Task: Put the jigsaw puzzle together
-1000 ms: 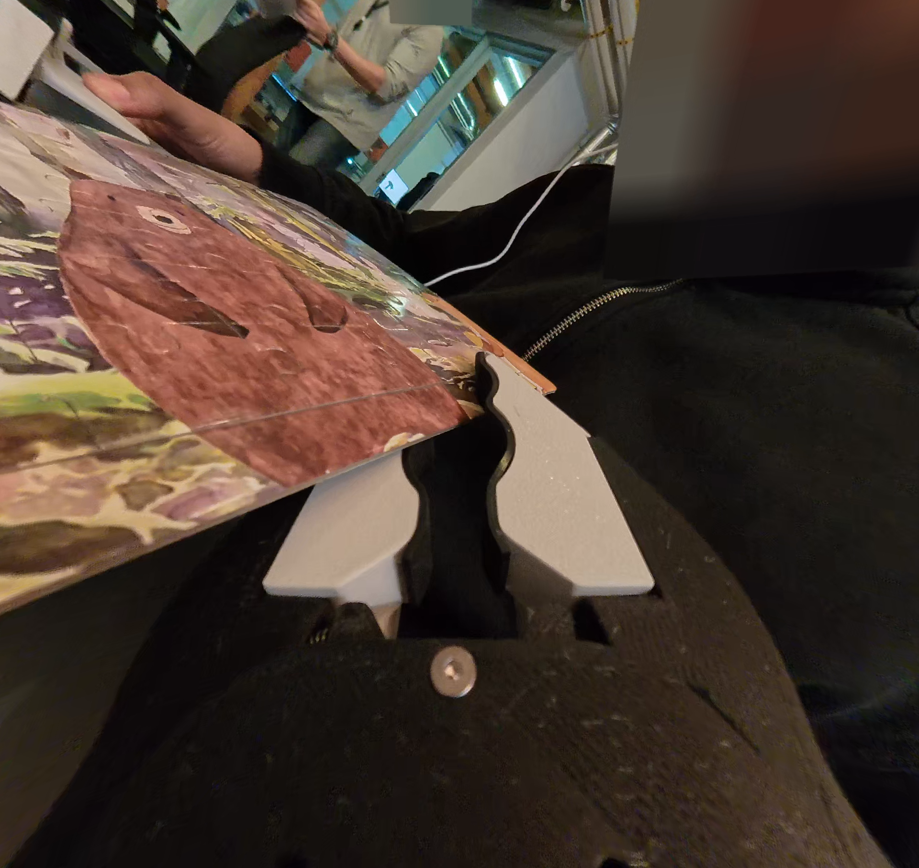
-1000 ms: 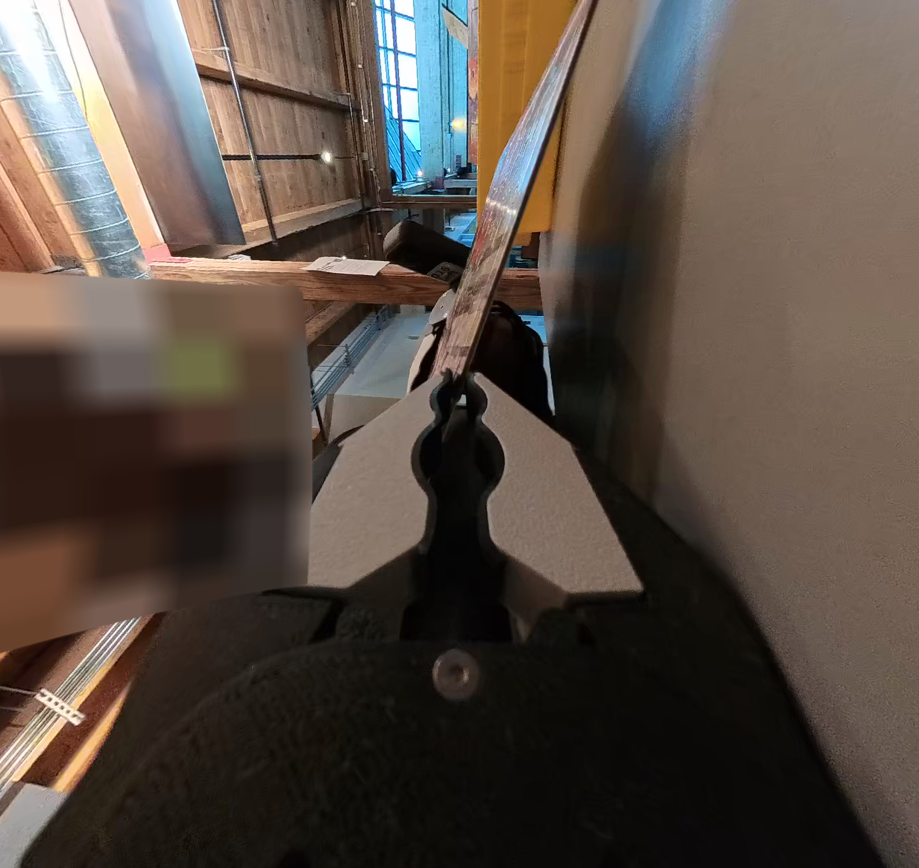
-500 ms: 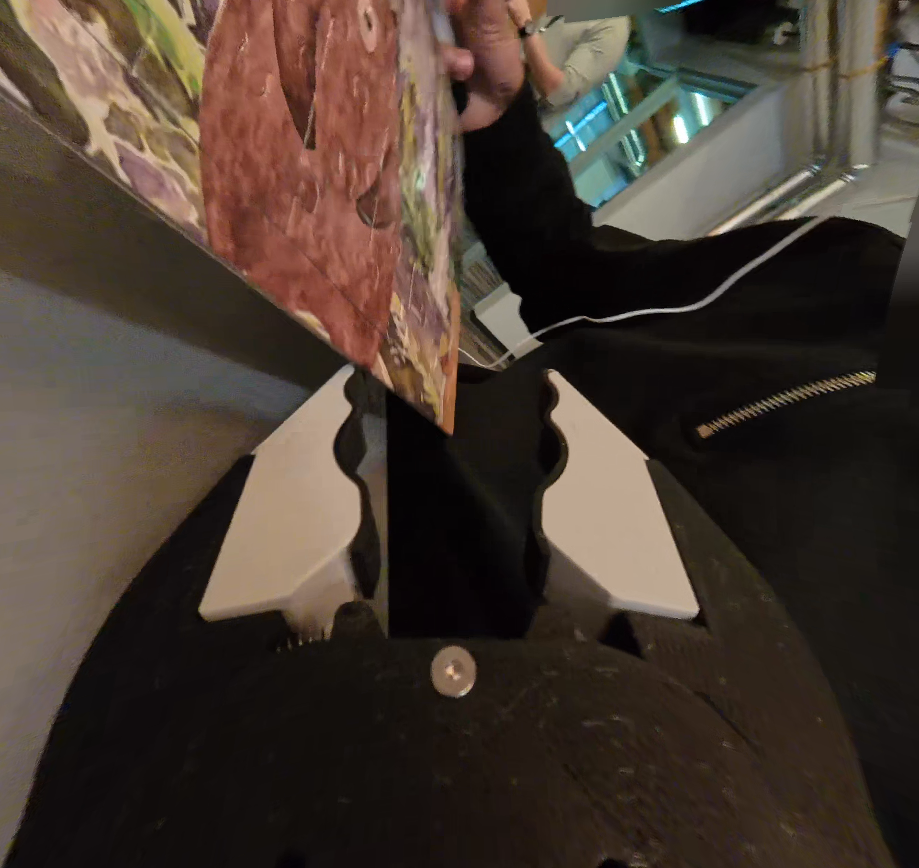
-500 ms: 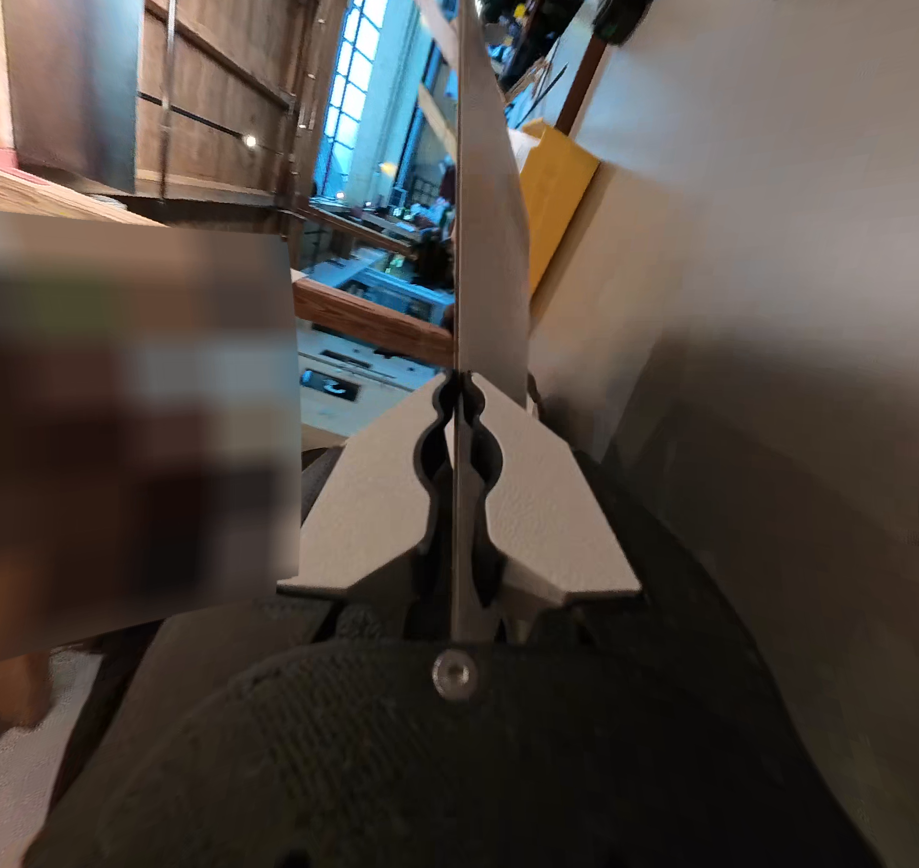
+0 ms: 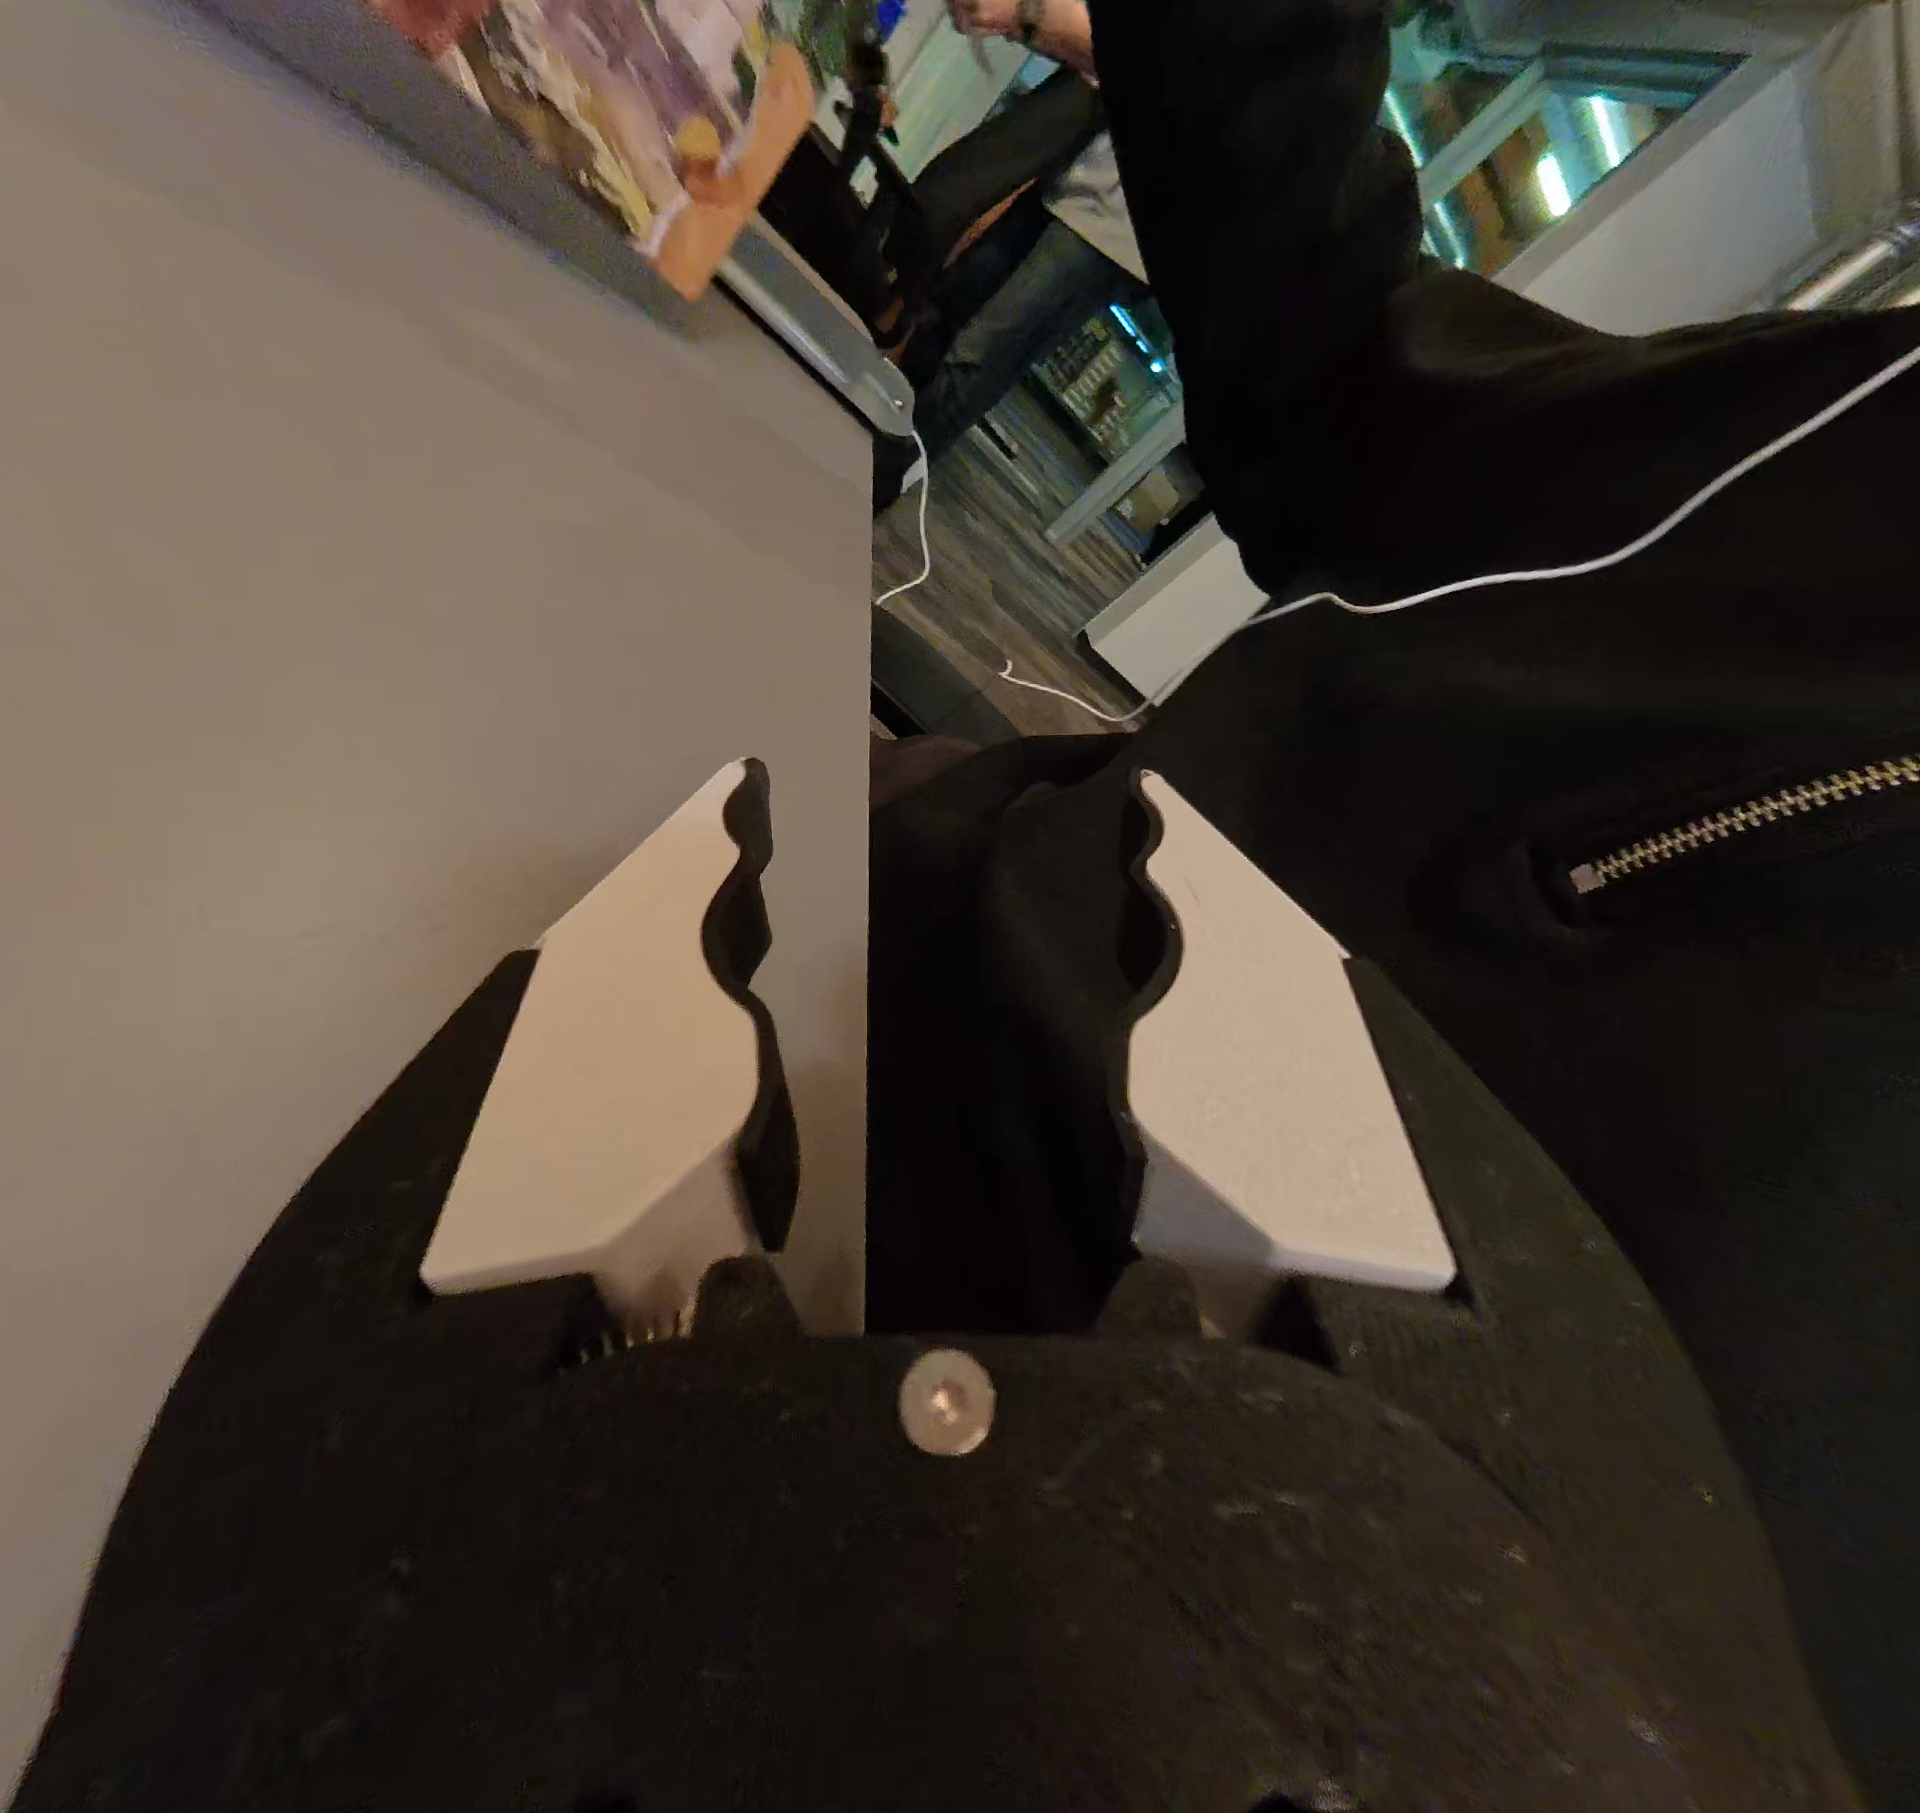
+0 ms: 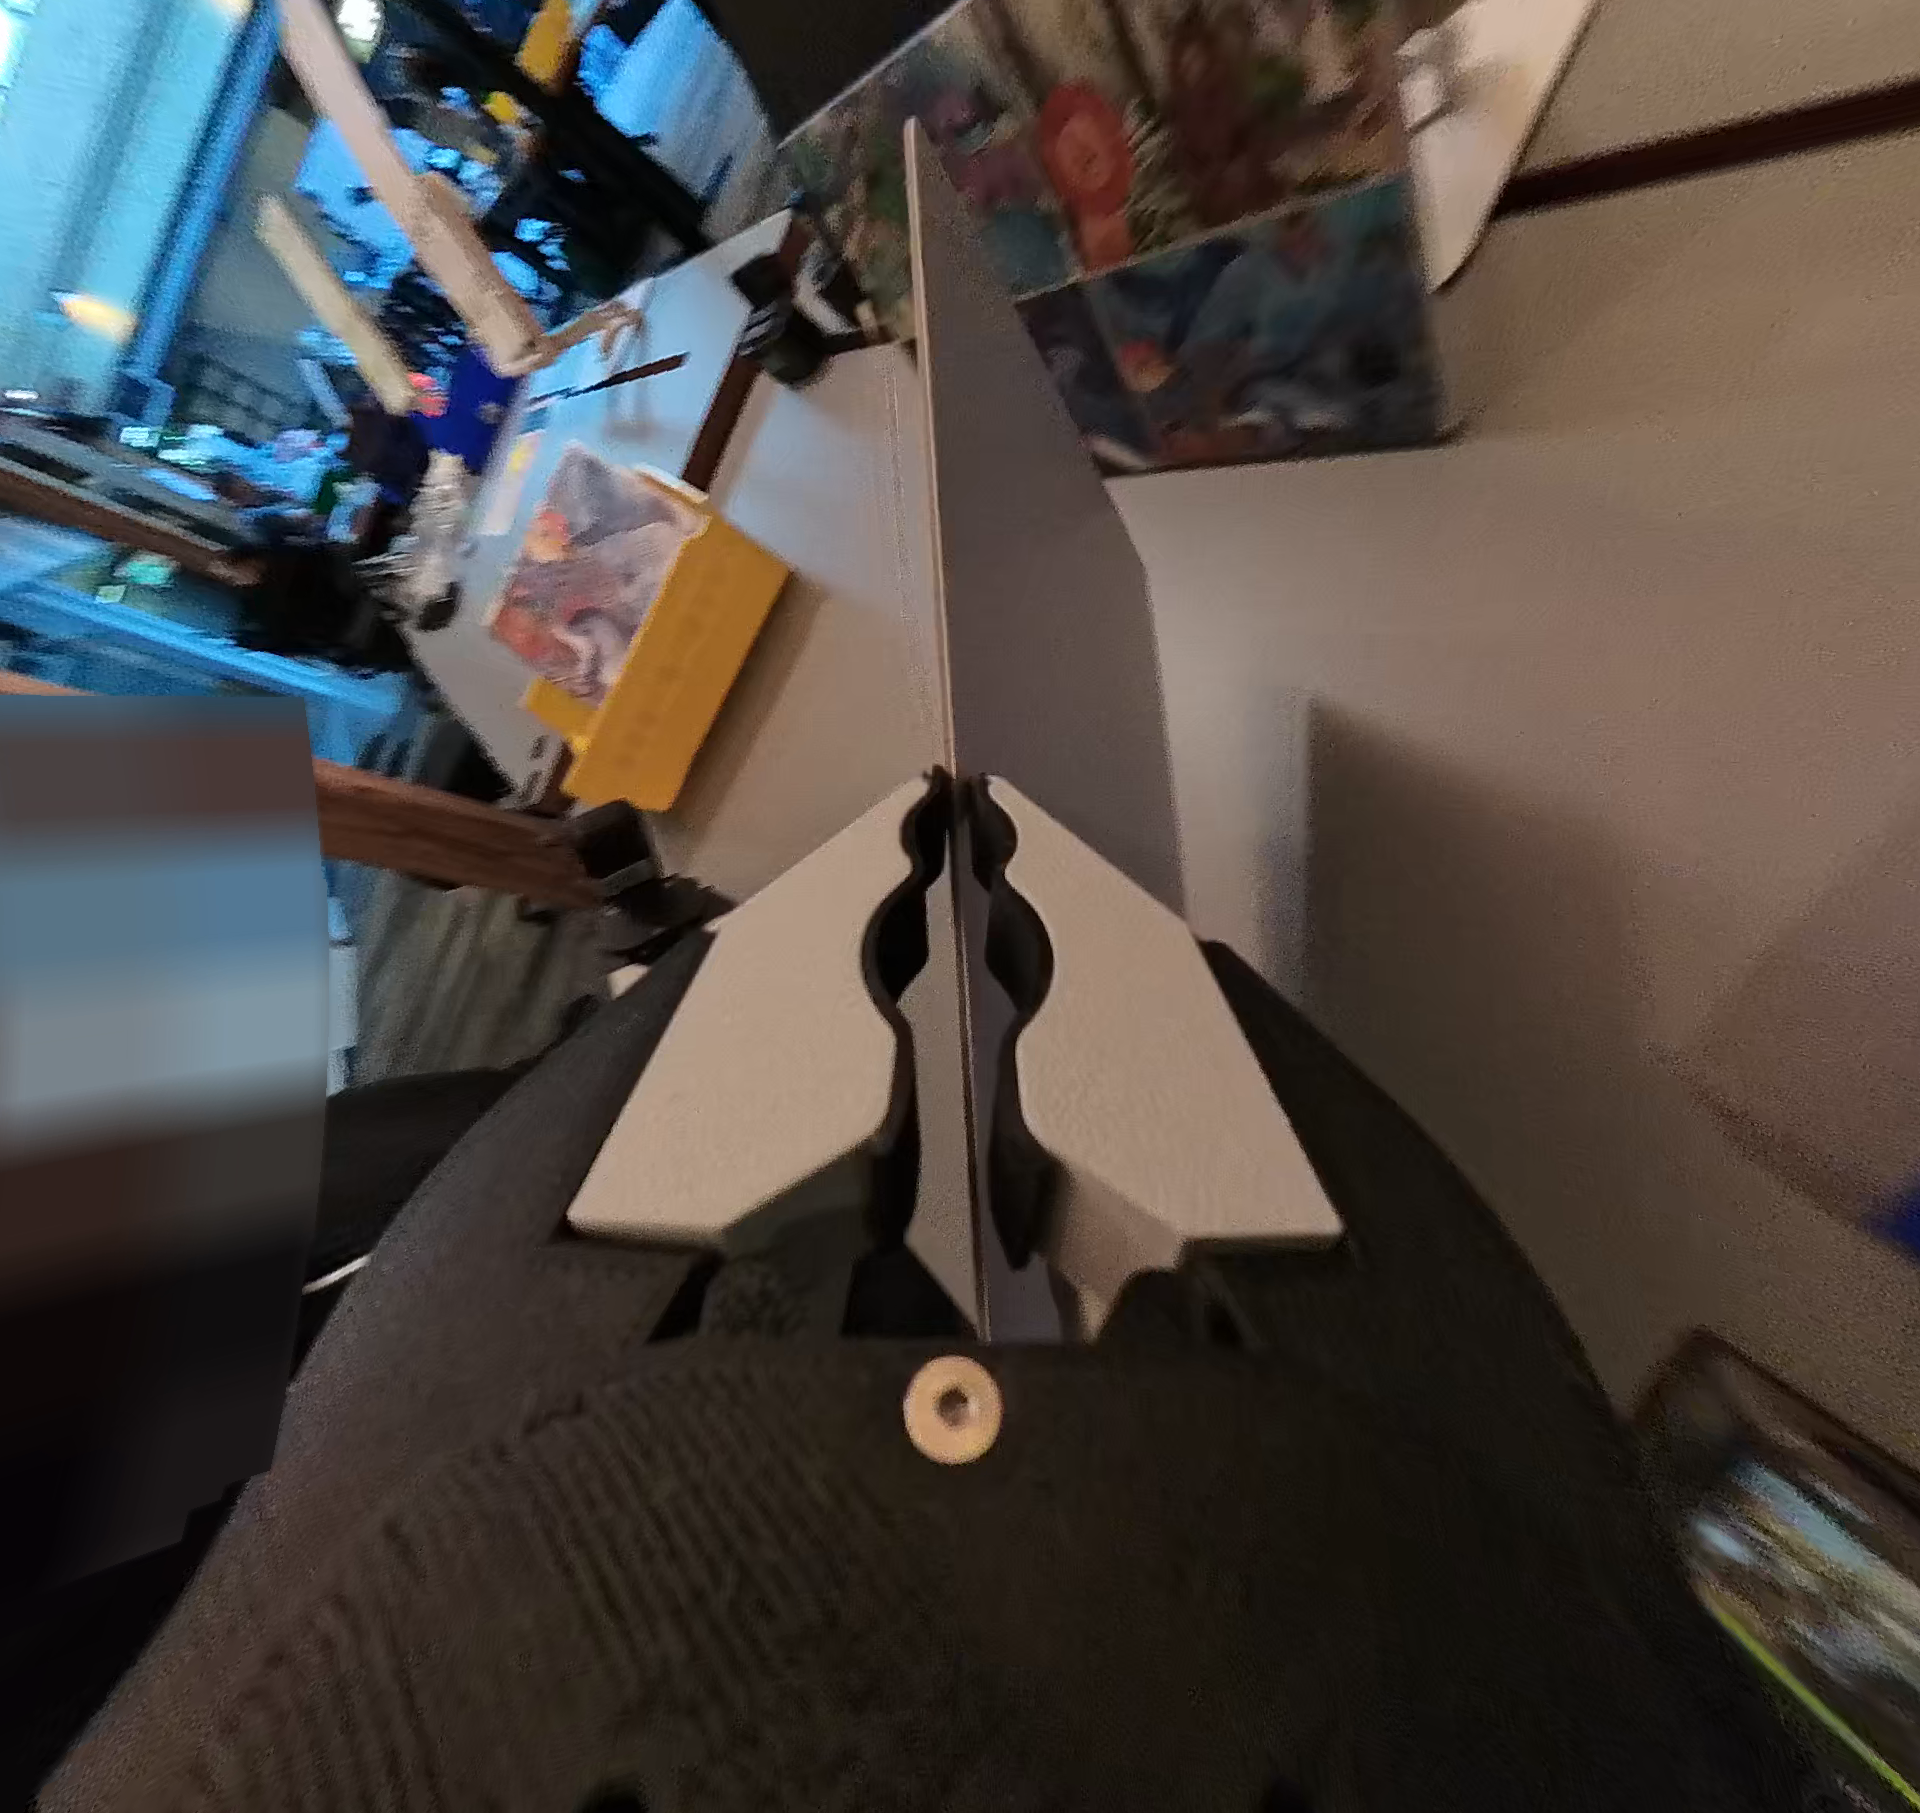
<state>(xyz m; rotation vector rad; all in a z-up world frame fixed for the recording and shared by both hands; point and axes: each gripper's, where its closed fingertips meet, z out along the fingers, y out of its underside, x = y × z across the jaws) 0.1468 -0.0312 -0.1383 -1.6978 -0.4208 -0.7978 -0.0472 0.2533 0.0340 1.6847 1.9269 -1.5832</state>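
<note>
My right gripper is shut on a large flat jigsaw piece, which I see edge-on with its grey back to the right, above the grey table. Beyond it, joined colourful puzzle pieces lie on the table. My left gripper is open and empty, with its left finger over the table's edge. In the left wrist view, a blurred colourful piece with a brown figure shows at the top left over the table.
A yellow box with a picture on its lid sits at the table's far left. A white stand is behind the puzzle. A person's black jacket with a white cable fills the right side. Another person stands further back. The left gripper's tips are roughly 40 centimetres from the right gripper's.
The left gripper opened, came off the big piece and now sits at the table's edge. The right gripper, still shut on the piece, swung it down toward the table.
</note>
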